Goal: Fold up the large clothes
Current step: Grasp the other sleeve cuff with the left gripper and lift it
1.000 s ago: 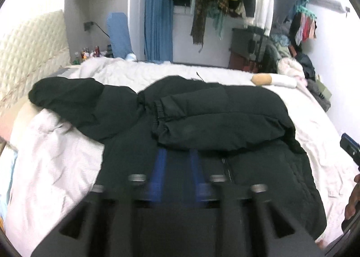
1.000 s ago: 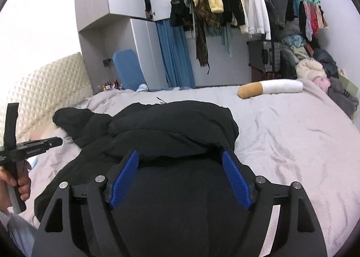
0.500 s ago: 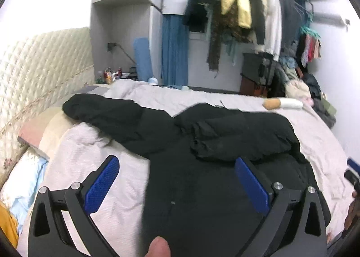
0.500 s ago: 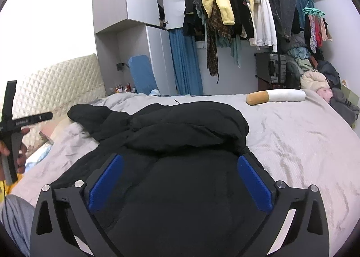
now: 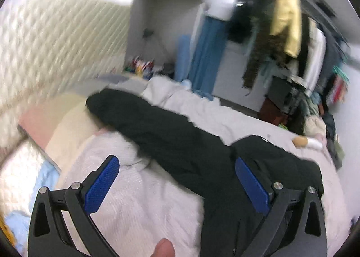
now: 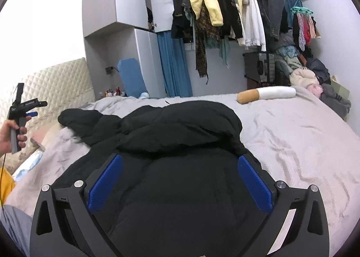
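Note:
A black padded jacket (image 6: 180, 126) lies spread on the bed (image 6: 292, 135), with one sleeve folded across its body. The other sleeve (image 5: 157, 131) stretches out toward the pillows. My right gripper (image 6: 180, 159) hovers open over the jacket's lower body with nothing gripped between its blue pads. In the blurred left wrist view my left gripper (image 5: 175, 162) is open above the outstretched sleeve and the pale bed cover (image 5: 146, 200), holding nothing. The right wrist view shows the left gripper (image 6: 38, 108) at the far left, held up by a hand (image 6: 13, 131).
A quilted headboard (image 5: 56, 43) and pillows (image 5: 56, 126) line the left side. A cigarette-shaped bolster (image 6: 266, 93) lies at the bed's far edge. Behind it are a full clothes rail (image 6: 225, 9), a grey wardrobe (image 6: 117, 5) and a heap of clothes (image 6: 310, 77).
Both grippers' jaws widened. My left gripper swung left from over the folded part toward the outstretched sleeve and headboard. My right gripper drew back a little from the jacket.

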